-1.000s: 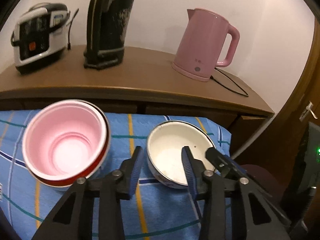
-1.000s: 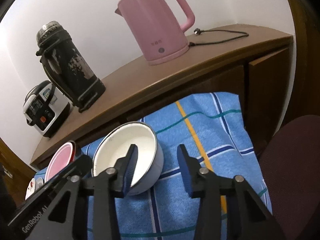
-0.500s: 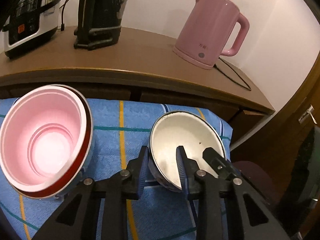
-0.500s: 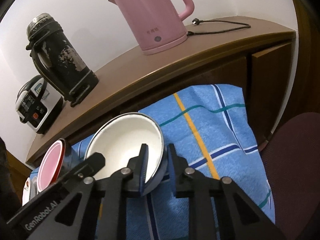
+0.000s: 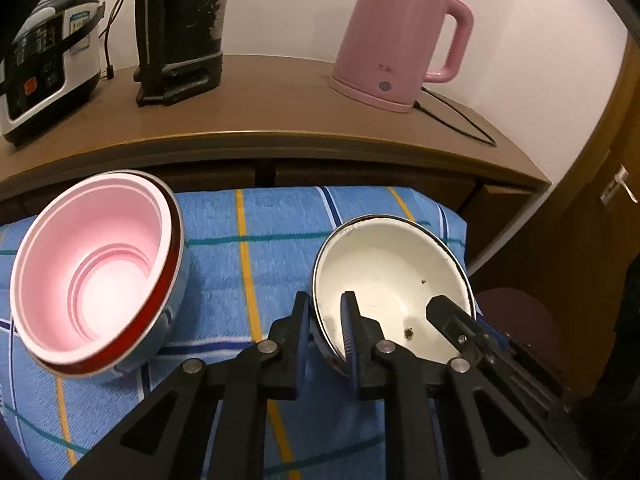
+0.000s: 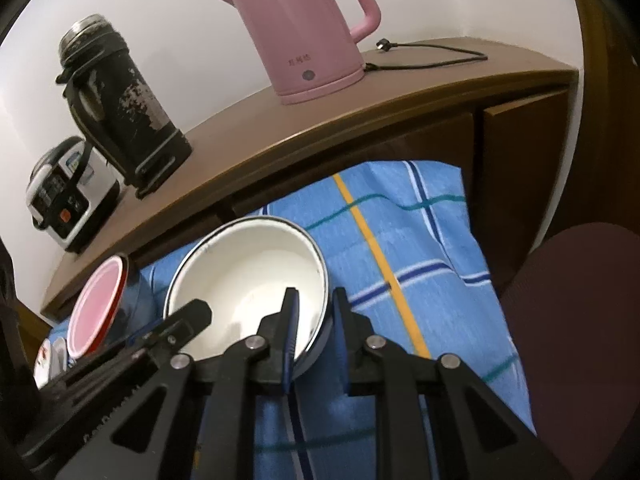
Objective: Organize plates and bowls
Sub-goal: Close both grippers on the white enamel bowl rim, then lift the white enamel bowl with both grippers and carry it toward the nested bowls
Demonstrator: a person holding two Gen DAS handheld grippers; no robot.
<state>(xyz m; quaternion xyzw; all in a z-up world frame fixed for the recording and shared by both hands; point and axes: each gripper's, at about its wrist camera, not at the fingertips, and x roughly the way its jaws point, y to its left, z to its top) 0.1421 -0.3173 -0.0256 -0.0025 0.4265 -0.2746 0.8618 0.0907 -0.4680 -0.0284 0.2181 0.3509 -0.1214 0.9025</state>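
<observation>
white bowl sits on the blue checked cloth, right of the pink bowl. left gripper has just closed, jaws pinching its near-left rim; right gripper pinches the opposite rim. bowl lies directly between both; a level two-handed lift looks next.

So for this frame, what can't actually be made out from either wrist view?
- Left wrist view: the top of the black flask is cut off by the upper edge.
- Left wrist view: the bowl under the pink container is mostly hidden by it.
- Right wrist view: small white items at the left edge are too small and half hidden by the left gripper.
- Both views: the white bowl has its underside hidden.
</observation>
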